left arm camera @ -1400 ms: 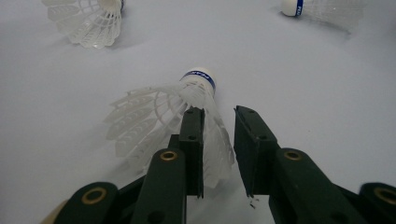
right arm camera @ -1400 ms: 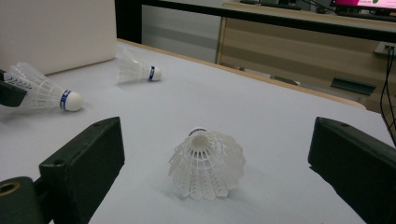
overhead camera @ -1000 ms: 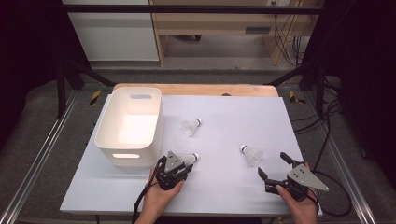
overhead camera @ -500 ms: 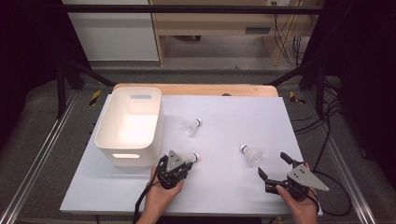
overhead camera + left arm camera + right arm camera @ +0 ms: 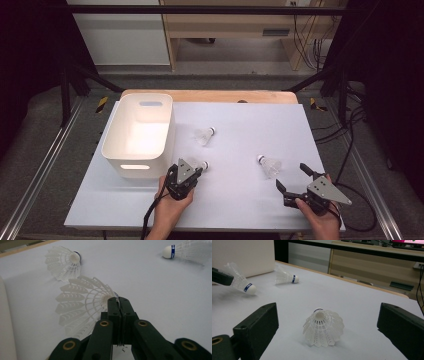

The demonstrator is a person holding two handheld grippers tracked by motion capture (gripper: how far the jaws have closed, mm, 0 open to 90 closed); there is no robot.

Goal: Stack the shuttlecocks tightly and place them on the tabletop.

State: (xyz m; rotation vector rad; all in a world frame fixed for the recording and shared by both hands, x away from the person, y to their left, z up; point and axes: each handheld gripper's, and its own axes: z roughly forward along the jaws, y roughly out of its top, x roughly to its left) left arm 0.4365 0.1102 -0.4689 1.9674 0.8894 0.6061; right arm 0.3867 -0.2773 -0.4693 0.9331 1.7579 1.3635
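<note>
On each shuttlecock (image 5: pixel 248 287): blue band, lettering unreadable

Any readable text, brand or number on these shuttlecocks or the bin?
Blue band on the far shuttlecock: white print, too blurred to read.
Blue band on the held shuttlecock: white lettering, too small to read.
Blue band on the middle shuttlecock: no legible print.
White bin: no markings.

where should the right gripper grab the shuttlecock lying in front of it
Take the shuttlecock across its plastic skirt, the widest part. It lies on its side with the skirt's open end toward the right gripper and the cork pointing away, so come straight in low from the person's side. The open jaws already stand either side of it, so probably little turning is needed. Squeeze gently; the skirt likely flexes.
</note>
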